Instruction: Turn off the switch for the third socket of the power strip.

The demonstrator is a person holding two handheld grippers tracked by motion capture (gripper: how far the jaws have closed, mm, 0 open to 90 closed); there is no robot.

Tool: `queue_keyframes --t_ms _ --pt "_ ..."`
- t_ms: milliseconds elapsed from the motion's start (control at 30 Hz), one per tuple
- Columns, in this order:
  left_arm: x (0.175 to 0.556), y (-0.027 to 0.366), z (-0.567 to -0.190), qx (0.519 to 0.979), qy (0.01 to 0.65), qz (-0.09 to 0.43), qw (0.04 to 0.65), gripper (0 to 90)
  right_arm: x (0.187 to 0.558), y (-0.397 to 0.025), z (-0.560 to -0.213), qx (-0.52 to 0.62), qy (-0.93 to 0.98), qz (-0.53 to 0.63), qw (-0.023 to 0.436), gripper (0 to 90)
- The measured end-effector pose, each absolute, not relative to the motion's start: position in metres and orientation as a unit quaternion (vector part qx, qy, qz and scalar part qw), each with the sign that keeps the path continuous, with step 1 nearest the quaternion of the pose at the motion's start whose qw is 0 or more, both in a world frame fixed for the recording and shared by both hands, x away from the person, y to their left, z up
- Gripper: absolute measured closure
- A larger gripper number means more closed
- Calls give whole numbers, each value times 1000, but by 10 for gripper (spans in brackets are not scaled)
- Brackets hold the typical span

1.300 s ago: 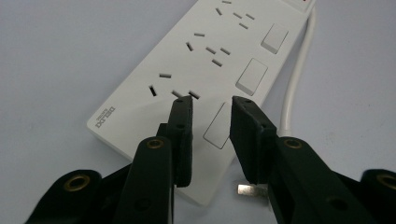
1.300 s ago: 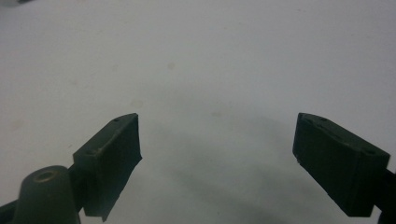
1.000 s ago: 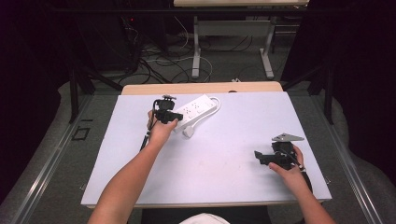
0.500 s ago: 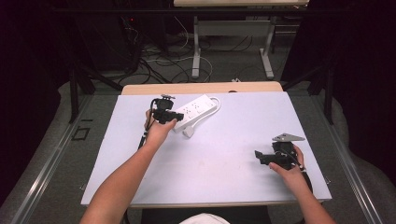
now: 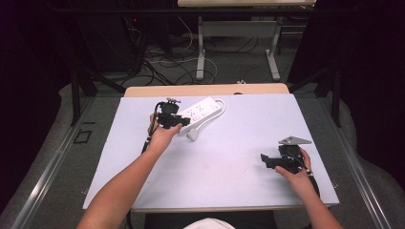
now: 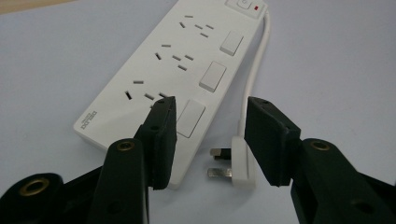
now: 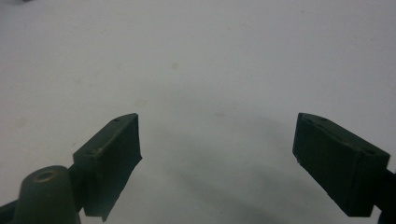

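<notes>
While the high view puts the left gripper (image 5: 177, 121) over the far-left power strip (image 5: 203, 110), its own view shows released jaws straddling the plug (image 6: 238, 163); right gripper (image 5: 267, 160) released, near right.

The high view is lit from above: the desk (image 5: 229, 157) glows pale and even, while the room at the frame's edges sinks into near black. Shadows under the arms are soft and short. The left gripper view is bright and sharp on the power strip (image 6: 177, 70), with the near jaws slightly soft. The right gripper view is dim and greyish; the jaws look blurred, and a broad soft shadow lies between them.
</notes>
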State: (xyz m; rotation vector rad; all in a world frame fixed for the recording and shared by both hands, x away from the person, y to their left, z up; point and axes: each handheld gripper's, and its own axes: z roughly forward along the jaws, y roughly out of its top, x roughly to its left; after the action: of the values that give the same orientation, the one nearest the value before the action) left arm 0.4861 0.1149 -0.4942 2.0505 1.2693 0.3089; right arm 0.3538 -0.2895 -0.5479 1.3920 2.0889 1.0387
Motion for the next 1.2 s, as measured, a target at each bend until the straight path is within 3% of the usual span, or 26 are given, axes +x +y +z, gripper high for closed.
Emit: queue_keyframes --t_ms 700,1200 --pt "476 119 -496 780 495 112 367 534 353 -289 -548 498 754 373 211 147" --pt "452 131 -498 782 471 112 392 419 353 -289 -548 499 754 373 211 147"
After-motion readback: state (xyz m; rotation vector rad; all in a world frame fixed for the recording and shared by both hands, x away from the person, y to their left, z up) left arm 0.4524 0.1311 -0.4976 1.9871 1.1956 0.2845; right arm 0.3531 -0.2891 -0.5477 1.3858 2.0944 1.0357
